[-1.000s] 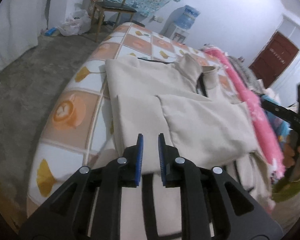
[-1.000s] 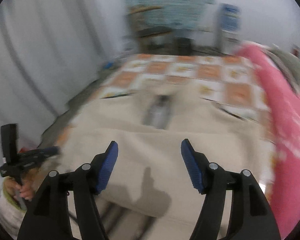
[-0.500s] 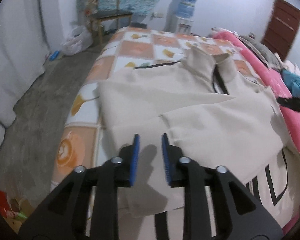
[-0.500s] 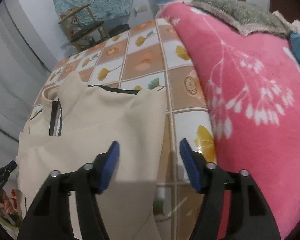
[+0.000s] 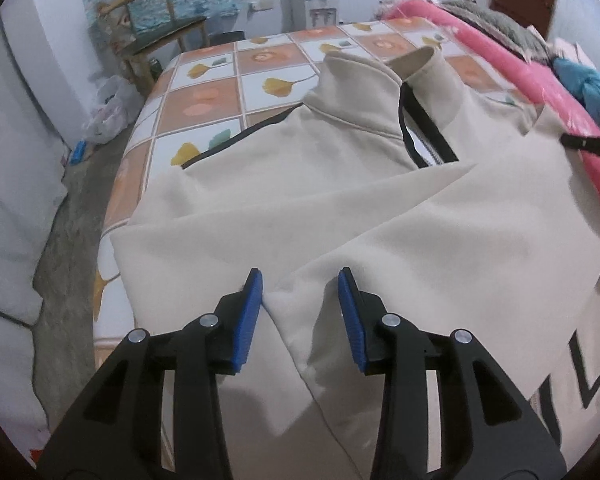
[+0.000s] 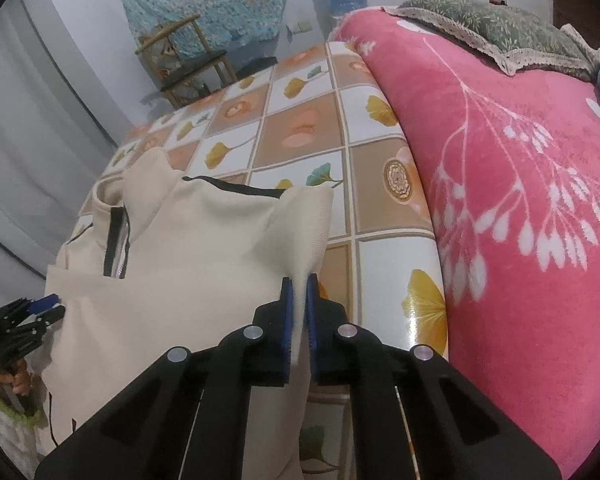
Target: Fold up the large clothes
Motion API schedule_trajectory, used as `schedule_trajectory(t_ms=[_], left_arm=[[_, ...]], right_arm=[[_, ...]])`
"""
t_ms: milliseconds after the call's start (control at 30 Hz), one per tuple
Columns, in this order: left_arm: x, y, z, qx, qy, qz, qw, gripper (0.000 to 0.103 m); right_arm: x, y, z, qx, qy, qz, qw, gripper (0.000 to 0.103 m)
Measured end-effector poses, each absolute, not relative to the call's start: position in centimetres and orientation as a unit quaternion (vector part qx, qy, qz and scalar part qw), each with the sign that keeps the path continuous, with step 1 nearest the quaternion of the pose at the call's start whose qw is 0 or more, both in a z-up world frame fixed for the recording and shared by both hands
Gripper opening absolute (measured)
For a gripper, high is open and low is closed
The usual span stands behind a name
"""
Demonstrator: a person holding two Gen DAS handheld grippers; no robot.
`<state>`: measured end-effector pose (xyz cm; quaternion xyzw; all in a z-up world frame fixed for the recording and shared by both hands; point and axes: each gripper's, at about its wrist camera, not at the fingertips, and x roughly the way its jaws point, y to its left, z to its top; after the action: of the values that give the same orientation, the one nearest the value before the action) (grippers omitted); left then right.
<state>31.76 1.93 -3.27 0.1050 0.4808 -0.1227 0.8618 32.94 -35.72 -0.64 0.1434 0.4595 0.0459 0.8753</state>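
Cream sweatshirt [image 6: 172, 280] hem is being pinched by right gripper [image 6: 299, 312]; left gripper [image 5: 300, 316] jaws being opened over folded sleeve [image 5: 440, 248].

The only lettering I can find is on the cream sweatshirt [image 5: 340, 184] spread on the bed: large black outlined strokes [image 5: 592, 372] printed on its front, at the right edge of my left wrist view. One stroke looks like an "L", but the print is cut off by the frame and folded cloth, so I cannot read a word. Nothing legible shows in my right wrist view.
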Motion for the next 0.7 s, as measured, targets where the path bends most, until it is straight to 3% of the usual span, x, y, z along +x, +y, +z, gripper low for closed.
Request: schedule_trajectory(t_ms=[100,200,500,700], left_arm=[[31.3,1.7,-3.3,0.133,0.468,-0.116,0.866,0.016],[30.7,1.3,-2.9,0.149,0.454,-0.126,0.869,0.002],[28.6,-0.3,3.5,0.132,0.350,-0.146,0.916,0.002],[31.1,-1.6,-1.0,0.177,0.390,-0.112,0.896,0.002]], right_arm=[[32.8,-36.1,-0.6,0.156,0.452,0.052,0.877,0.006],[32.5,-36.4,-0.7,0.166,0.445,0.057,0.878,0.006],[31.7,-37.9,-0.3,0.194,0.424,0.061,0.882,0.006],[31.7,-39.0,-1.4,0.222,0.426,0.058,0.875,0.006]])
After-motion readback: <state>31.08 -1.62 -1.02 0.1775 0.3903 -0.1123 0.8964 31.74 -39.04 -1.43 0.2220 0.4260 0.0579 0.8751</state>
